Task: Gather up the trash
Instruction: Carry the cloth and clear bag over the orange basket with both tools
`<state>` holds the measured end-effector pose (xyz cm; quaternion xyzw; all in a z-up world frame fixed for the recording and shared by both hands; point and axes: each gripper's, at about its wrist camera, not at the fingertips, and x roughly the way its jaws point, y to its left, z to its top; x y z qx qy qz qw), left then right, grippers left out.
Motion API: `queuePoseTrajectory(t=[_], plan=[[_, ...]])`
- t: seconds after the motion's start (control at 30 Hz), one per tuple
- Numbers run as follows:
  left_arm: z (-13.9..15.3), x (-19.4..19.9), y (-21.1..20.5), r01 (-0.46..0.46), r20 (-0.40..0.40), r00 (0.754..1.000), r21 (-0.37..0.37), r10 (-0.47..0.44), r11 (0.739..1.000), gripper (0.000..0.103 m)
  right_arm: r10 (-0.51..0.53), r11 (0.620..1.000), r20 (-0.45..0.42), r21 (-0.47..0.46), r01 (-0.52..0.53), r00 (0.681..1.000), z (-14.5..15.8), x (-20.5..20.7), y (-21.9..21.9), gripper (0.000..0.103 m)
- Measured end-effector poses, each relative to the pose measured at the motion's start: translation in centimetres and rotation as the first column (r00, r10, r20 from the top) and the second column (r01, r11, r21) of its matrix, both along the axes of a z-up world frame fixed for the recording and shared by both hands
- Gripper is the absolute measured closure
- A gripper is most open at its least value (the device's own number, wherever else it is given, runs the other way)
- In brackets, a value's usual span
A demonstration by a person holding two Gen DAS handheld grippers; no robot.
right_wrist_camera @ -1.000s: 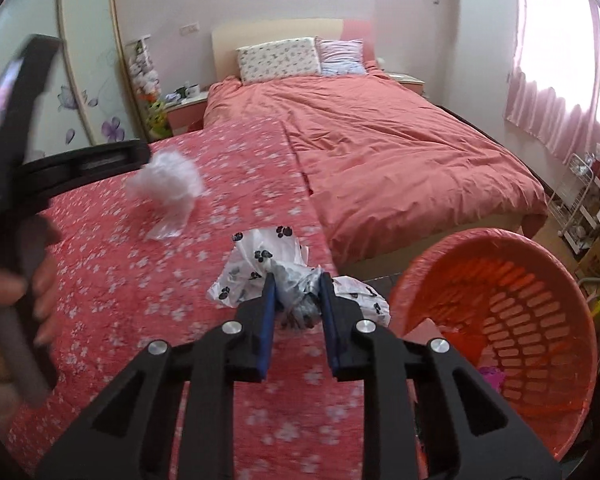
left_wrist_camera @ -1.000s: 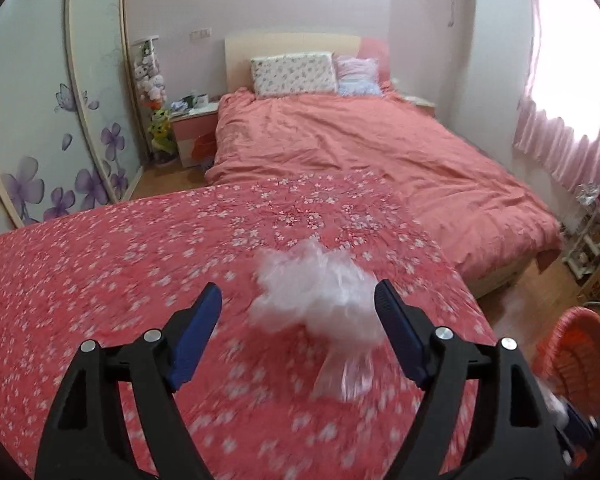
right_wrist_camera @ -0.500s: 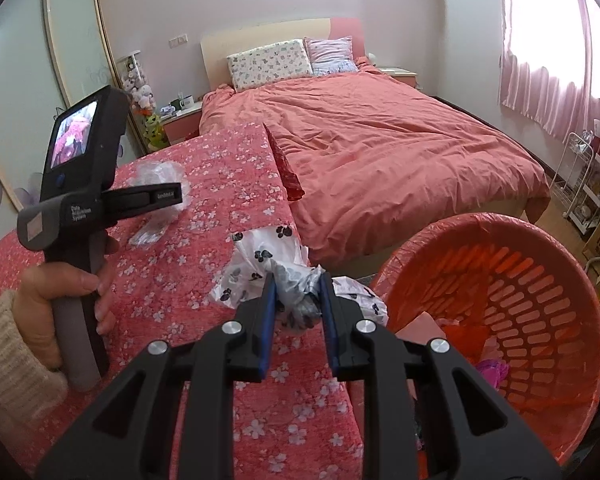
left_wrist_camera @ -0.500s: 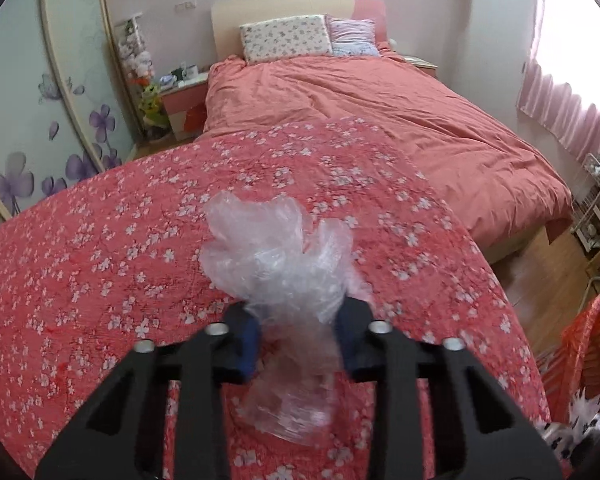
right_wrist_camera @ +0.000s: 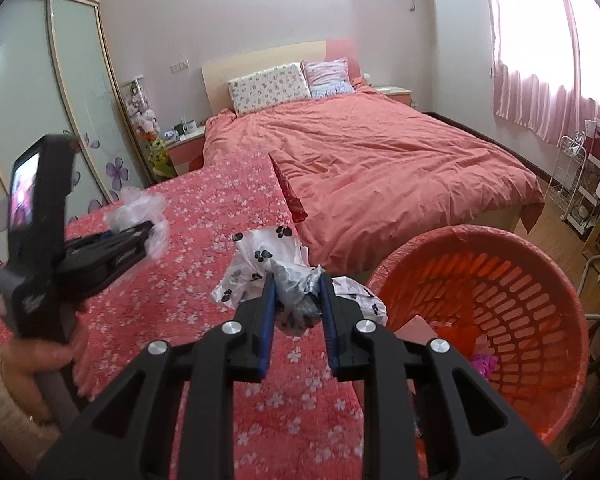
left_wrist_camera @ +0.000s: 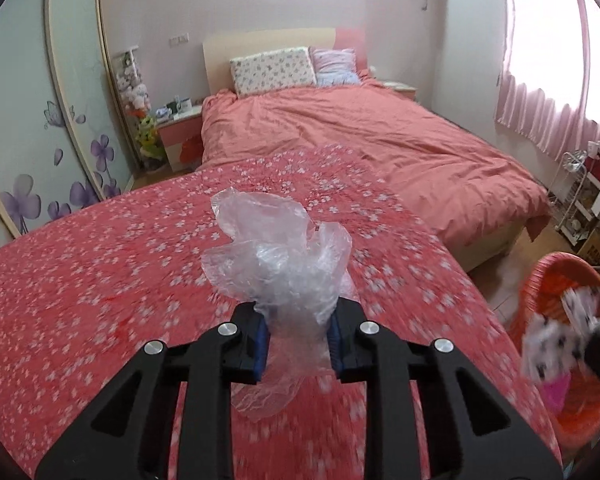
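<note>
Now | left gripper (left_wrist_camera: pixel 298 336) jaws just closed, pinching clear plastic wrap (left_wrist_camera: pixel 278 256), frame centre | right gripper (right_wrist_camera: pixel 298 312) pinching paw-print bag (right_wrist_camera: pixel 266 268) | orange basket (right_wrist_camera: pixel 540 412) lower right

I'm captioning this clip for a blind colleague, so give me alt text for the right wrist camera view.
The right gripper is shut on a crumpled paw-print wrapper above a red floral bedspread, beside an orange basket. At left, the left gripper holds a clear plastic bag; a pink-covered bed lies behind.

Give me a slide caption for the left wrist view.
Left gripper clamps a crumpled clear plastic bag above the floral bedspread.
</note>
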<state>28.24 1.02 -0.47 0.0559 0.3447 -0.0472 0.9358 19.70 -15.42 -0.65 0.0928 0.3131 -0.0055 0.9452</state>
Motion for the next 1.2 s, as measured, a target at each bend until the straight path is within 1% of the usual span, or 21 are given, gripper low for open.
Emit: queuePoseTrajectory(t=[0.2, 0.3, 0.5, 0.63, 0.83, 1.2], plan=[[2.0, -4.5, -0.5, 0.052, 0.036, 0.998, -0.053, -0.050, 0.997, 0.079, -0.028, 1.000, 0.042, 0.004, 0.028, 0.999, 1.6, -3.2, -0.6, 0.081], [2.7, -6.3, -0.9, 0.078, 0.050, 0.996, -0.072, -0.074, 0.994, 0.079, -0.049, 0.999, 0.068, 0.002, 0.049, 0.997, 2.5, -5.1, -1.2, 0.081], [3.4, -9.4, -2.5, 0.132, 0.066, 0.990, -0.108, -0.125, 0.985, 0.079, -0.093, 0.996, 0.093, 0.000, 0.093, 0.991, 3.3, -8.0, -2.7, 0.081], [3.4, -10.5, -3.7, 0.165, 0.069, 0.985, -0.122, -0.158, 0.979, 0.079, -0.128, 0.992, 0.097, -0.002, 0.128, 0.987, 3.3, -9.2, -3.8, 0.081], [2.8, -11.4, -5.8, 0.213, 0.050, 0.977, -0.141, -0.207, 0.967, 0.079, -0.199, 0.979, 0.099, -0.031, 0.203, 0.975, 3.0, -10.7, -5.6, 0.081], [1.9, -12.5, -9.5, 0.290, 0.031, 0.957, -0.162, -0.289, 0.943, 0.079, -0.260, 0.965, 0.077, -0.019, 0.262, 0.963, 1.7, -11.4, -8.6, 0.081]])
